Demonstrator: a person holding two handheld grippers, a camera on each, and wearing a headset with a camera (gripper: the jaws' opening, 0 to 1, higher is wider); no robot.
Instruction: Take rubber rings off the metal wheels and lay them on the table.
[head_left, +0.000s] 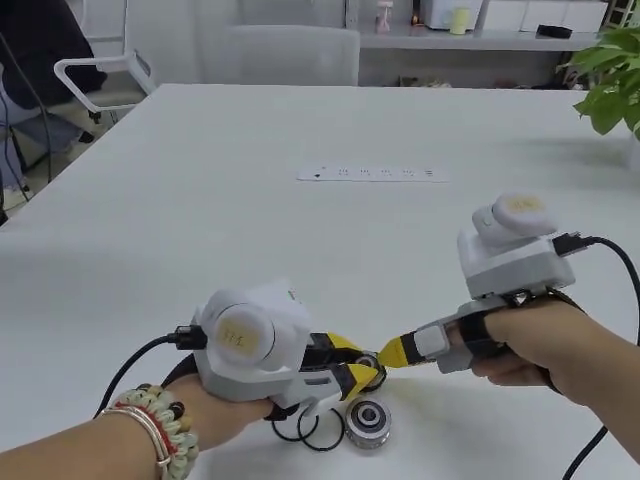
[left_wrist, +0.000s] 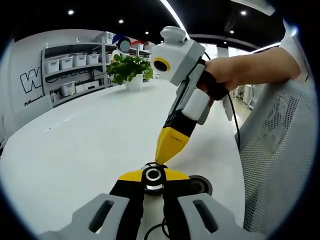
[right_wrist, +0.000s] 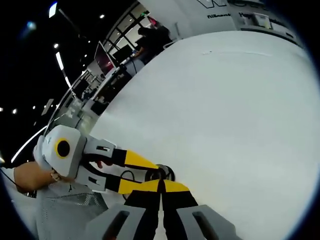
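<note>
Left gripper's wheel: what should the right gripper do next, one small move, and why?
Probably ease the right gripper back a little to peel the rubber ring off. Its shut tips touch the metal wheel, which the left gripper clamps; two loose rings lie on the table.

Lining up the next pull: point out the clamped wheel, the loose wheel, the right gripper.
clamped wheel (left_wrist: 153, 178), left gripper view, its shiny hub.
loose wheel (head_left: 368, 420), head view, its top face.
right gripper (head_left: 385, 354), head view, between its yellow fingertips.

rubber rings (head_left: 303, 430) on table (head_left: 300, 230), wheel (head_left: 368, 420) beside (right)
</note>
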